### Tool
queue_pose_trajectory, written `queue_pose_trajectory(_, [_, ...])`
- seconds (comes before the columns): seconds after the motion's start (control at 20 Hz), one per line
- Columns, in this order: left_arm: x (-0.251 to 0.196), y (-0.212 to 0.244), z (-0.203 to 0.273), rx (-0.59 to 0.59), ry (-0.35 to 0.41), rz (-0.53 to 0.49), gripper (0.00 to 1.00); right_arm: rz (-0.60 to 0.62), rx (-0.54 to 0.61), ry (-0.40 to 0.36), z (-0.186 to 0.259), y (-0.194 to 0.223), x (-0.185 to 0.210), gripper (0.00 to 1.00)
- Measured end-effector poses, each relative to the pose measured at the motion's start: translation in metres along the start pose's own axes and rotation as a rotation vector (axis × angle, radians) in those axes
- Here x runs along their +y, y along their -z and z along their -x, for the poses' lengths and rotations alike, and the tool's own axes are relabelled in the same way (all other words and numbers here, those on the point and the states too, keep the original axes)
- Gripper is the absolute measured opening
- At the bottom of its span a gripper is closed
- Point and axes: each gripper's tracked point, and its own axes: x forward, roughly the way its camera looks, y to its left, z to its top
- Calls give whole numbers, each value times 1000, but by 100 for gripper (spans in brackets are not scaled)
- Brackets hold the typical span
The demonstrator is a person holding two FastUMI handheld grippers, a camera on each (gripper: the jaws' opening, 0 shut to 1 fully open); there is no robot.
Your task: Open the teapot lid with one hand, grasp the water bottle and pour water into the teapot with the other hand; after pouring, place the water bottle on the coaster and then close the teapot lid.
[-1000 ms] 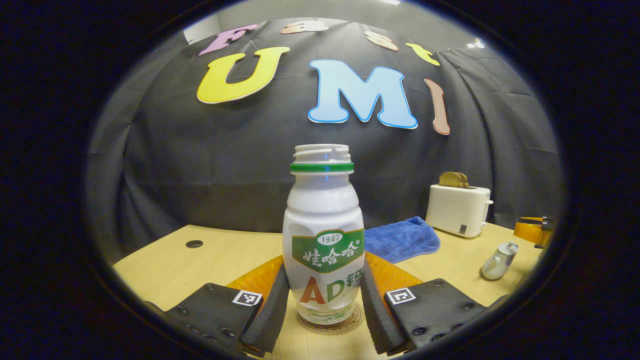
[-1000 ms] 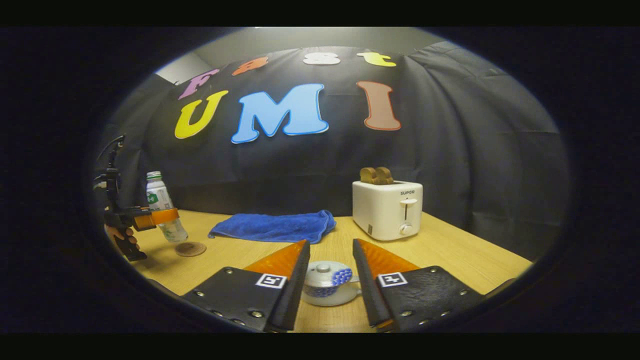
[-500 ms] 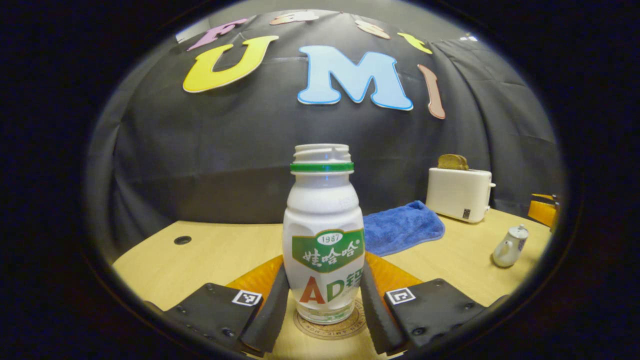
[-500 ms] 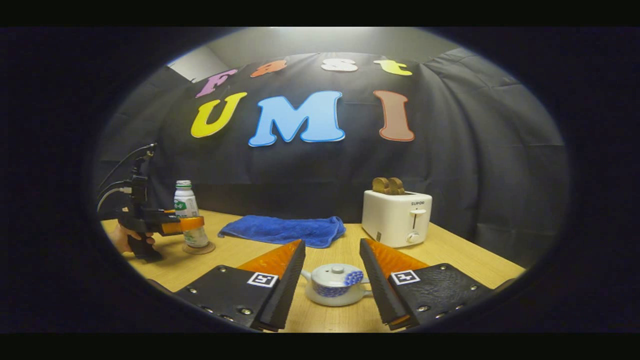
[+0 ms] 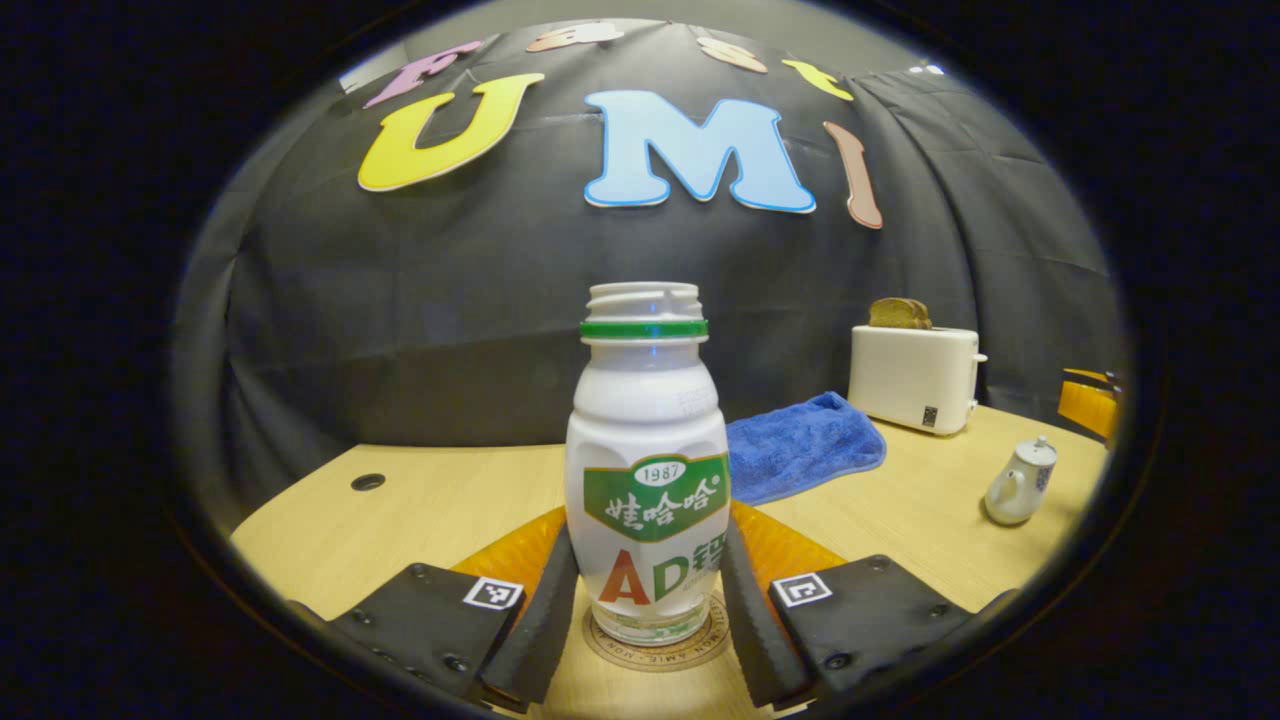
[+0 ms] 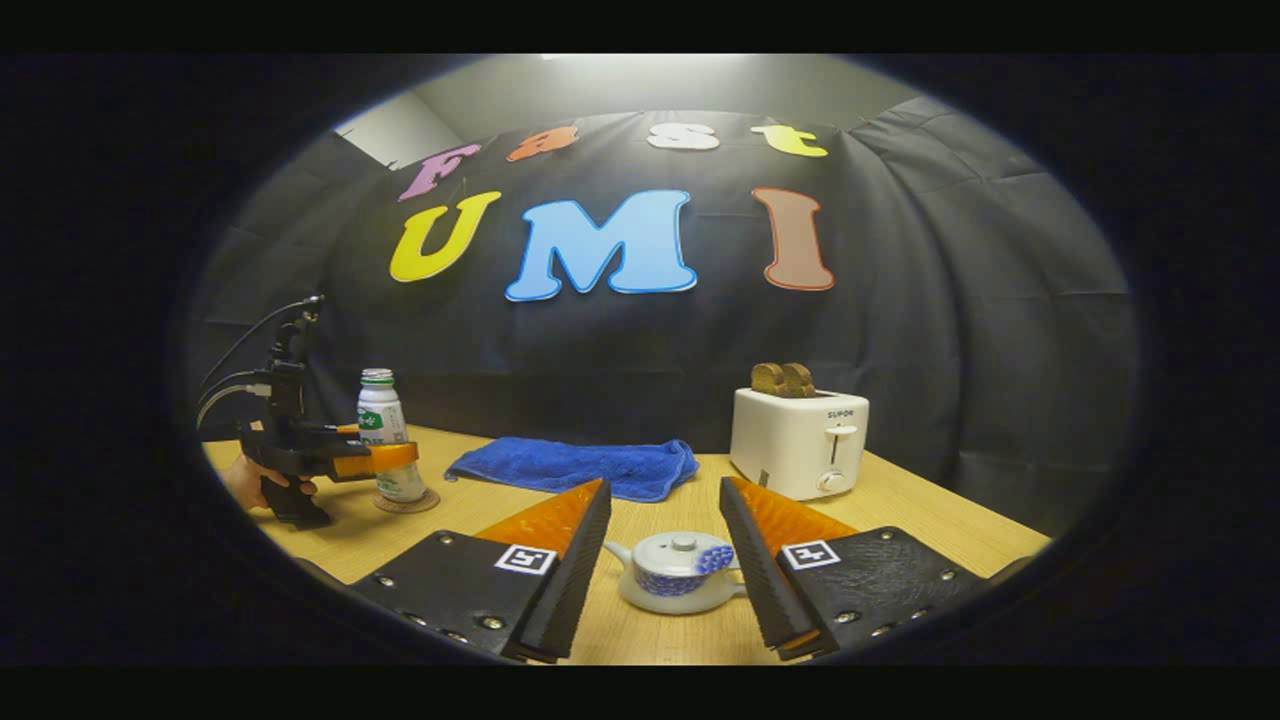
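Observation:
A white water bottle (image 5: 647,460) with a green label and no cap stands upright on the round coaster (image 5: 655,645). My left gripper (image 5: 648,540) is shut on its lower body, one finger on each side. From the right gripper view, that bottle (image 6: 383,430), the coaster (image 6: 407,501) and the left gripper (image 6: 385,458) sit far left, with a hand (image 6: 245,480) behind. My right gripper (image 6: 664,485) is open. The small white and blue teapot (image 6: 672,572) rests on the table just beyond its fingertips, lid (image 6: 683,548) on. The teapot (image 5: 1018,485) also shows at the far right of the left gripper view.
A white toaster (image 6: 798,440) holding bread stands at the back right of the wooden table (image 6: 900,510). A blue cloth (image 6: 575,465) lies between toaster and bottle. A round cable hole (image 5: 367,481) is in the tabletop left of the bottle.
The left gripper brought the bottle down from a tilt above the coaster to upright on it. The right gripper drew back a little from the teapot and stays open.

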Motion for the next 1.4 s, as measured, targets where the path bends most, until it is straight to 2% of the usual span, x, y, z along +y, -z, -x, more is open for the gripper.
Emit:
queue_pose_trajectory(0.05, [-3, 0, 0, -6, 5, -19, 78, -2, 0, 2, 0, 1, -1, 67])
queue_pose_trajectory(0.1, [-5, 3, 0, 5, 9, -33, 85, -7, -4, -2, 1, -2, -1, 68])
queue_pose_trajectory(0.2, [-3, -1, 2, -21, -30, -58, 100, -17, -12, -6, 2, -4, 0, 67])
queue_pose_trajectory(0.4, [-5, -1, 10, -31, -25, -29, 97, -22, -12, -11, 3, -4, 0, 68])
queue_pose_trajectory(0.5, [0, -2, 17, -37, -58, -38, 100, -28, -7, -17, 4, -3, 2, 68])
queue_pose_trajectory(0.85, [-9, -11, 54, -70, -61, -50, 100, -26, -24, -61, 10, -8, 20, 67])
queue_pose_trajectory(1.2, [-14, -3, 133, -73, -63, 17, 100, -16, -13, -135, 42, -11, 80, 67])
queue_pose_trajectory(1.25, [-20, 2, 145, -65, -51, 37, 100, -25, 9, -142, 49, -4, 89, 48])
queue_pose_trajectory(1.3, [-30, 7, 156, -58, -37, 50, 100, -40, 41, -159, 57, 8, 104, 67])
queue_pose_trajectory(1.4, [-46, 20, 175, -30, -40, 40, 100, -44, 97, -150, 71, 29, 120, 68])
